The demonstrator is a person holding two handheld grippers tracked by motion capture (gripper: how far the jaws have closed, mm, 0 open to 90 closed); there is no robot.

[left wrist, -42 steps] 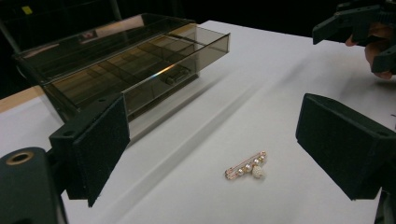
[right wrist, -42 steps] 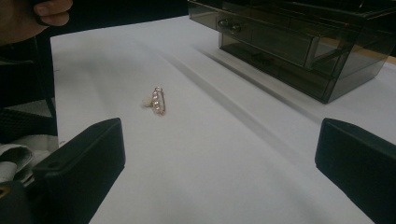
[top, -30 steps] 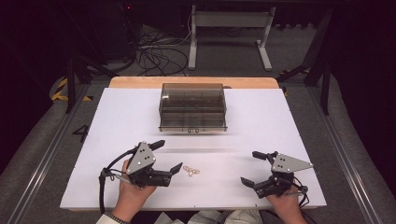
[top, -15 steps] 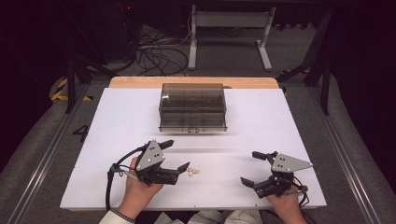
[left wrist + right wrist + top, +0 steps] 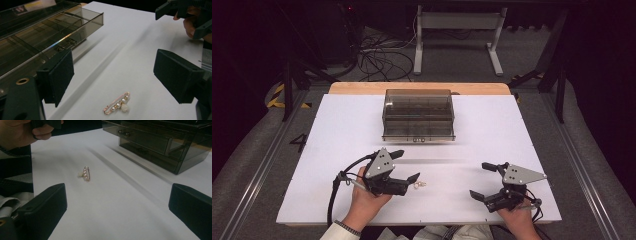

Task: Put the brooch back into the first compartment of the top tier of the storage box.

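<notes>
— What is the biggest thing here?

— The flat white table top (image 5: 492,125). On it, toward the far edge, stands a see-through smoky grey plastic box with drawers (image 5: 418,115). Its drawers look shut, and two little round knobs show on the front.

— And the tongs?

— The left gripper (image 5: 405,166) is black with a grey three-cornered plate on top, and a hand holds it near the front edge of the table. Its jaws are apart, though they have just been closing a little. Nothing is pinched between them. The right gripper (image 5: 479,180) looks the same and sits well off to the other side, also near the front edge. Its jaws are wide apart with nothing in them.

— Where is the tiny shiny thing?

— That is a small gold pin with white pearls and one round pearl ball hanging from it (image 5: 117,106). It lies flat on the table, just in front of the left gripper and below the space between its jaws. The pads do not touch it. It is well apart from the box and from the right gripper.
</notes>
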